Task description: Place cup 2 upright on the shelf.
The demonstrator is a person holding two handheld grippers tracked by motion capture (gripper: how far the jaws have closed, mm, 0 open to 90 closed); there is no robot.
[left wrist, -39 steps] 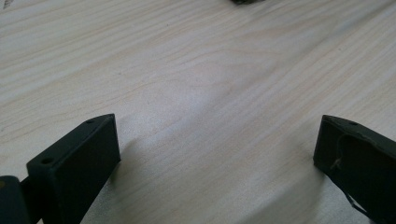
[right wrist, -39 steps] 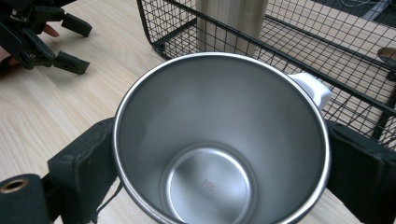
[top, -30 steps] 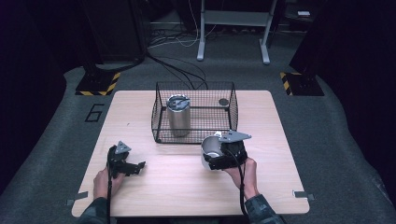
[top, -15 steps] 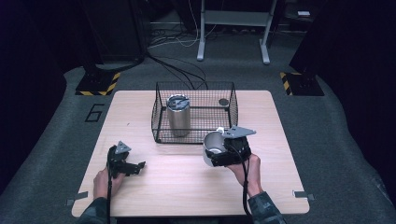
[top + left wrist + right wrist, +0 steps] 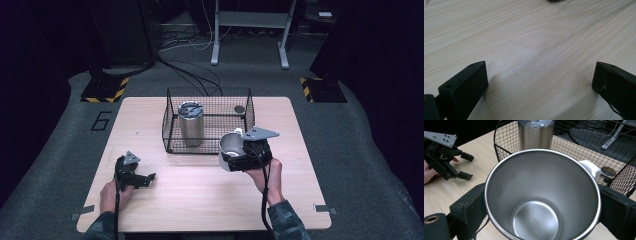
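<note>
- Your right hand-held gripper (image 5: 239,161) had its two jaws closed against the sides of an open steel cup (image 5: 541,195), one jaw on each side.
- You held this cup above the worktop (image 5: 200,200), just in front of the wire basket (image 5: 172,132), near its right corner.
- A lidded steel tumbler (image 5: 191,122) stood upright inside the basket, on its left side.
- A small dark round thing (image 5: 240,108) lay in the basket's far right corner.
- Your left hand-held gripper (image 5: 145,179) rested low on the worktop, well apart from the basket, with its jaws wide apart and nothing between them.
</note>
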